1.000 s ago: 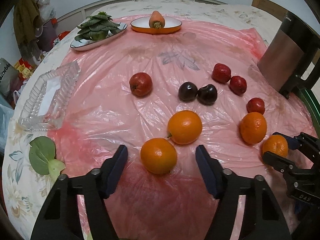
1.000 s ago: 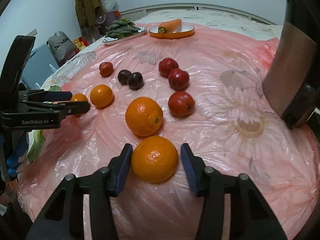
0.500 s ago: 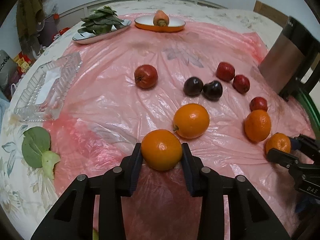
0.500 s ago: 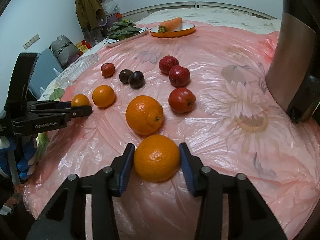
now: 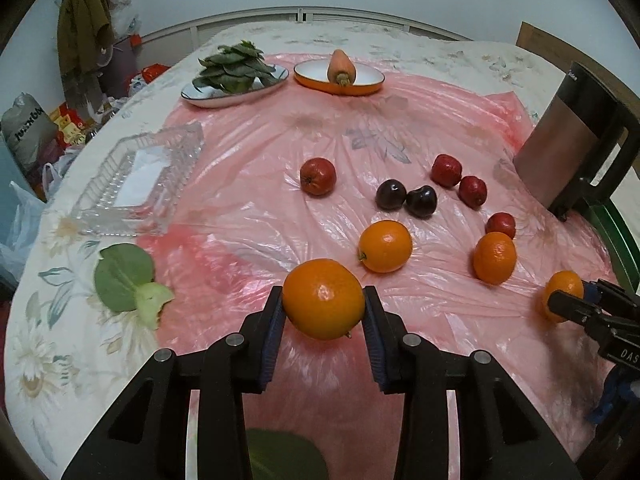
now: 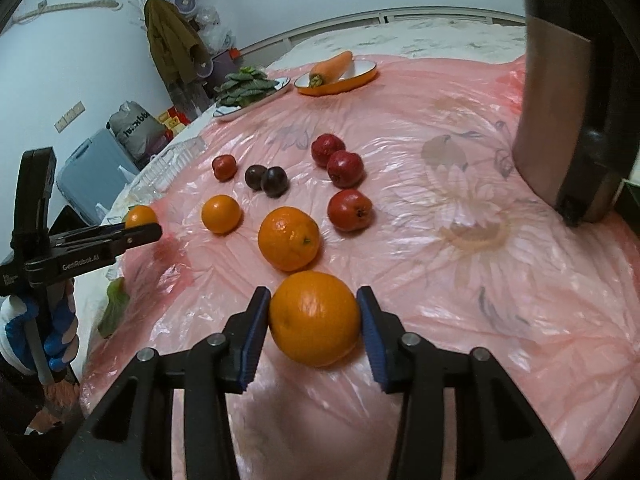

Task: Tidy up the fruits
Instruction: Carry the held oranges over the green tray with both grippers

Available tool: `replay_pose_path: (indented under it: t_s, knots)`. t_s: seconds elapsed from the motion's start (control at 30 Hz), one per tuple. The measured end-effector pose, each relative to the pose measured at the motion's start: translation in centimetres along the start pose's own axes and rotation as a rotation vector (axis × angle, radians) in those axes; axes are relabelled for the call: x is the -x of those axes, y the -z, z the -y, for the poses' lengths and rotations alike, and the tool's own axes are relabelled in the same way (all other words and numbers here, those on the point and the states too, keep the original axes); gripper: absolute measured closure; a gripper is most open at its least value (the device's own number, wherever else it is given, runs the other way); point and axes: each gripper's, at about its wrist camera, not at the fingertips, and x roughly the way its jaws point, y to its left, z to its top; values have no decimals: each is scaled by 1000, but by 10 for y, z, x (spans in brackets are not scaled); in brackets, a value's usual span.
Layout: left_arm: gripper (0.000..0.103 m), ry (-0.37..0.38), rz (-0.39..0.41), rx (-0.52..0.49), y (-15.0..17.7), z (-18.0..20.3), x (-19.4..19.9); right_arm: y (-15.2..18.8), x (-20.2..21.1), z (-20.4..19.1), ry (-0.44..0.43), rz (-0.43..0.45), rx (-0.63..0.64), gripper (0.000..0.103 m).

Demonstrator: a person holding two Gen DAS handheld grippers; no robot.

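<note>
Orange fruit fills both your tools: your left gripper (image 5: pixel 323 312) clamps one orange (image 5: pixel 323 299), your right gripper (image 6: pixel 312 322) seems to pinch another orange (image 6: pixel 315 318). Nothing looks sorted yet; the glass tray (image 5: pixel 176 148) holds no fruit, and red fruits and plums (image 5: pixel 406 199) lie loose.

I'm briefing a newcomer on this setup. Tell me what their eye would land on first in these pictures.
First, two oranges, each clamped in a claw: the left claw grips one orange near the table's front, and the right claw grips another orange. Next, loose fruit on the pink plastic sheet: two more oranges, red fruits and two dark plums. An empty glass tray sits at the left edge.
</note>
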Motion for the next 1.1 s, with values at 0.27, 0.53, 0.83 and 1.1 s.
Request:
replay_pose_path:
  t_s: [0.27, 0.53, 0.83, 1.1]
  knots:
    - [70, 46, 24, -58, -7, 41, 28, 5, 49, 26, 40, 52, -34, 50]
    - [70, 214, 28, -169, -31, 146, 32, 6, 121, 94, 175, 146, -106, 50]
    - [70, 394, 19, -318, -56, 292, 24, 10, 183, 204, 375, 219, -229, 50]
    - [70, 478, -32, -395, -69, 405, -7, 1, 195, 295, 516, 224, -288, 50]
